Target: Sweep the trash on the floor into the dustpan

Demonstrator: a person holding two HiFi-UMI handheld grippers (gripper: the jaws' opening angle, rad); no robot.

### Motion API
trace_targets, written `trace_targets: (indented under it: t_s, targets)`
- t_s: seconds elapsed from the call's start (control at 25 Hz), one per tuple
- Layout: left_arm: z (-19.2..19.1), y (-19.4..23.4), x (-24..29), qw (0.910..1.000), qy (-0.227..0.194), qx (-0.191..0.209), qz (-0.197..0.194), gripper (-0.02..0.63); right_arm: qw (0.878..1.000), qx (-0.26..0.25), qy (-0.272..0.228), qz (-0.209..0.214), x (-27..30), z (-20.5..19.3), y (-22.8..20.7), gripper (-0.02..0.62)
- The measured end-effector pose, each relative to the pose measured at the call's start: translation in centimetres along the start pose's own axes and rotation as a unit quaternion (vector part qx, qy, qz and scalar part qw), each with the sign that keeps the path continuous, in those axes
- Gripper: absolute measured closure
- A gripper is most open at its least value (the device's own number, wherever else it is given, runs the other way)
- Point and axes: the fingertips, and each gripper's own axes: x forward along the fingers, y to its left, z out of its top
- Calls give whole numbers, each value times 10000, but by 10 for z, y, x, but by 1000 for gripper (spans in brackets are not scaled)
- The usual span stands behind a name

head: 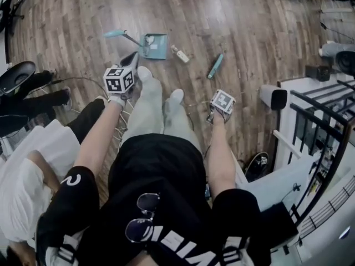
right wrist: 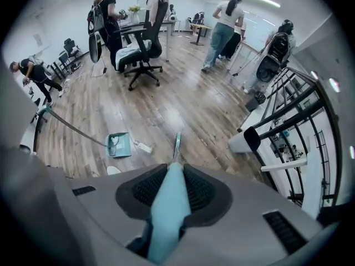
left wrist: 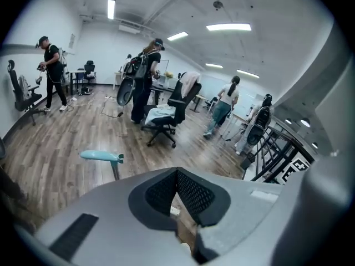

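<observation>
When I look along my right gripper (right wrist: 172, 176), its jaws are squeezed tight on the blue-green broom (right wrist: 166, 215) stick. The stick runs out from the jaws and down to the floor (right wrist: 183, 110). The broom's far end rests on the wood near the dustpan (right wrist: 120, 144).

My left gripper (left wrist: 177, 173) holds nothing. Its jaws are pushed together at the tips, with only a thin crack lower down where the floor shows through. It hangs above the floor, near the top of the dustpan's long handle (left wrist: 101, 156), but apart from it.

From the head view, the dustpan sits flat on the floor in front of my shoes (head: 145, 73). Its handle sticks up and off to the left. Some white bits (head: 150, 40) lie inside the pan. One small pale piece of trash (head: 180, 54) lies on the floor just beside the pan's right side, not in it. The broom's end lies further right, so the trash is between it and the pan.

Far off across the floor stands a chair (left wrist: 166, 118), and some people (left wrist: 54, 73) stand about. A black railing (right wrist: 299, 93) is on my right.
</observation>
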Motion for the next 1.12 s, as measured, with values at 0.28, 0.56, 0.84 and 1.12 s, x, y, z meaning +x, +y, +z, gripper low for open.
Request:
trace_targets:
  t_s: [0.28, 0.56, 0.84, 1.12]
  targets:
    - [7, 55, 15, 9997, 195, -98, -77, 607, 9736, 504, -197, 2216, -11, -4, 187, 512]
    - [23, 106, 33, 9994, 286, -140, -157, 607, 9898, -288, 394, 1340, -26, -7, 231, 512]
    - [34, 151, 47, 9989, 396, -186, -135, 607, 9679, -1719, 75, 1831, -36, 26, 320, 512]
    - [34, 175, 48, 9986, 428, -274, -127, 607, 9553, -2163, -36, 2014, -53, 30, 357, 512]
